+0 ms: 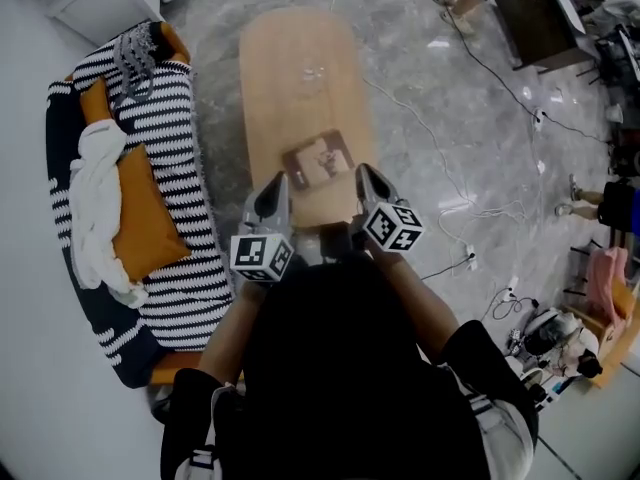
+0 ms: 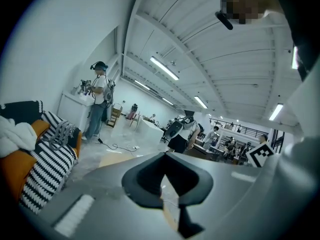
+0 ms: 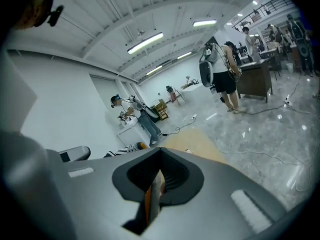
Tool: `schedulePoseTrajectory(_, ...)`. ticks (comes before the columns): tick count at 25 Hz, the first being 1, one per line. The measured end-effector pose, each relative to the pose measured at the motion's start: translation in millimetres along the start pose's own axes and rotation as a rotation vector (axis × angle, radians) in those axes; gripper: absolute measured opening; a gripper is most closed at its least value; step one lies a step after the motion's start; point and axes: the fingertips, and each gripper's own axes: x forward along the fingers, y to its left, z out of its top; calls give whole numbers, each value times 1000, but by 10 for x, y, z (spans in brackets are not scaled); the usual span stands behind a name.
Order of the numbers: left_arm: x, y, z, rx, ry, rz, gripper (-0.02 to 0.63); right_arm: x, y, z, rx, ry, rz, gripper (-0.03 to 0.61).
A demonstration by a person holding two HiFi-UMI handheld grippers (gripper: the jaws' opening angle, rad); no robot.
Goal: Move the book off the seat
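Note:
A brown book (image 1: pixel 320 160) lies flat near the near end of a long oval wooden table (image 1: pixel 300 68). My left gripper (image 1: pixel 272 200) hovers just short of the book's left corner, and its jaws look closed with nothing in them. On the other side, my right gripper (image 1: pixel 372 183) sits beside the book's right edge, jaws together and empty. Both gripper views tilt up toward the ceiling. There the left gripper (image 2: pixel 166 155) and the right gripper (image 3: pixel 160 150) show only a thin slit between their jaws. The book is hidden in both of these views.
A sofa (image 1: pixel 170 168) with a striped blanket stands left of the table, carrying an orange cushion (image 1: pixel 145 223) and a white cloth (image 1: pixel 95 198). Cables (image 1: pixel 470 208) trail over the marble floor on the right. A dark desk (image 1: pixel 540 23) and standing people are at the far right.

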Motion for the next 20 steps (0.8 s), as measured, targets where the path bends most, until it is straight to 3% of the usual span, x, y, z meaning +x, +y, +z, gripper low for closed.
schedulePoseTrajectory(11, -73, -232, 246, 55, -33, -35, 6, -496, 610, 538, -279, -175, 107, 9)
schedulePoseTrajectory(20, -107, -380, 167, 100, -23, -68, 6, -586, 649, 556, -308, -194, 126, 8)
